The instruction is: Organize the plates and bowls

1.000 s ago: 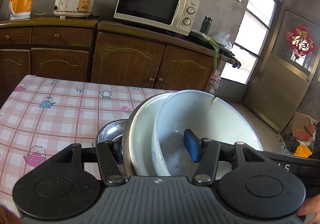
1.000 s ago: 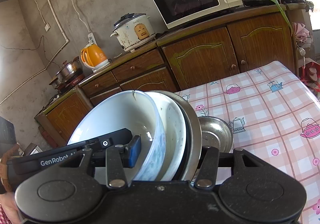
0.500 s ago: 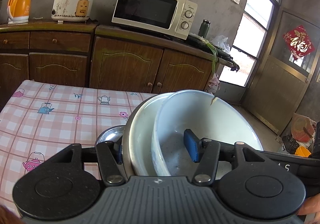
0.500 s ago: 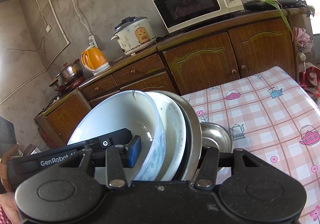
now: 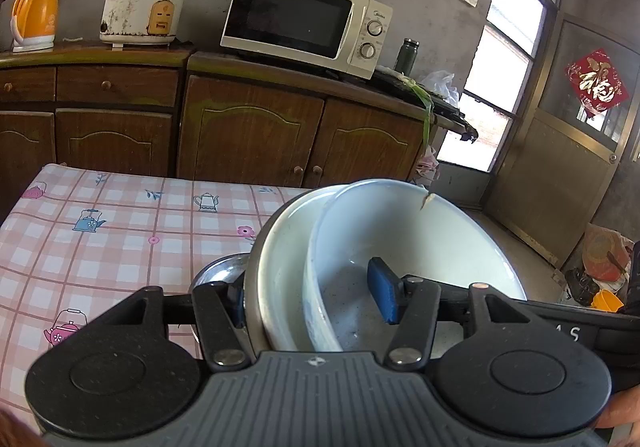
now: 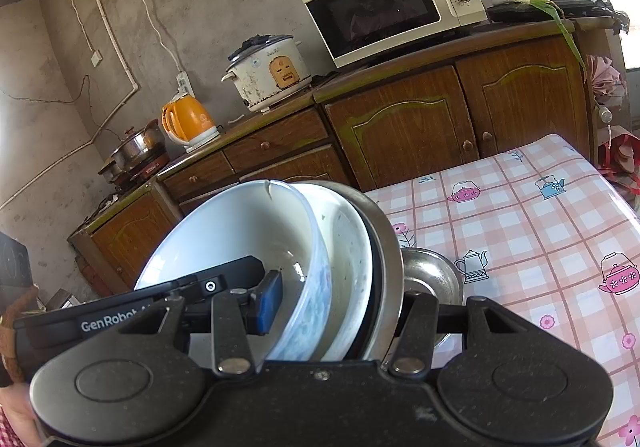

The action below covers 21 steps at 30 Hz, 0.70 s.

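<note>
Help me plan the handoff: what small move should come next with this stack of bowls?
Probably lower the nested bowls level toward the checked tablecloth: both tools, left tool and right tool, clamp the tilted stack from opposite sides, above the table.

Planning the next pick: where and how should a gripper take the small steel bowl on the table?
Probably its thin rim: one finger inside, one outside, coming down from above on the side facing open tablecloth. The small steel bowl sits mouth up, and the held bowl stack crowds its other side.
</note>
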Available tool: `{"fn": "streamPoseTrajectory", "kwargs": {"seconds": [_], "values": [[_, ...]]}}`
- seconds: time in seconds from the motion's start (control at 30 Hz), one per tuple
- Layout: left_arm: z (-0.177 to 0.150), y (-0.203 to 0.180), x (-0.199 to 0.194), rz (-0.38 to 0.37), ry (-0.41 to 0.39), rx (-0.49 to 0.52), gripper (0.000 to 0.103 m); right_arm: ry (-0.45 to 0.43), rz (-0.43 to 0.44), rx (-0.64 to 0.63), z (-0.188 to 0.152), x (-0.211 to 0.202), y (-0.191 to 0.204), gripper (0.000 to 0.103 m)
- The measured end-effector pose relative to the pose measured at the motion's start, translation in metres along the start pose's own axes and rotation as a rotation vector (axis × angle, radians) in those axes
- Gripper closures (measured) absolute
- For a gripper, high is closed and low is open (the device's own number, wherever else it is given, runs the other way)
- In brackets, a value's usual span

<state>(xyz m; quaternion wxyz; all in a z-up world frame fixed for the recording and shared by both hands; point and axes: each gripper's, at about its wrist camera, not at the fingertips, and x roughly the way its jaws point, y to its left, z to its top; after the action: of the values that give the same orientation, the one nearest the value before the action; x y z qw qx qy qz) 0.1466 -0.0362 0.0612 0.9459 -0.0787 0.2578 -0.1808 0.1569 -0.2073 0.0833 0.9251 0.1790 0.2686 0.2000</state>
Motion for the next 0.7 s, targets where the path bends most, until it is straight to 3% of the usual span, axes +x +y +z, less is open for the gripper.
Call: {"fn": "streamPoseTrajectory", "kwargs": {"seconds": [0.7], "values": [[0.0052,-0.0016,0.0034,-0.005,-0.012,0.007,0.047,-0.015,0.0,-0.001,0.0058,0.0004,-0.0049,0.043]]}}
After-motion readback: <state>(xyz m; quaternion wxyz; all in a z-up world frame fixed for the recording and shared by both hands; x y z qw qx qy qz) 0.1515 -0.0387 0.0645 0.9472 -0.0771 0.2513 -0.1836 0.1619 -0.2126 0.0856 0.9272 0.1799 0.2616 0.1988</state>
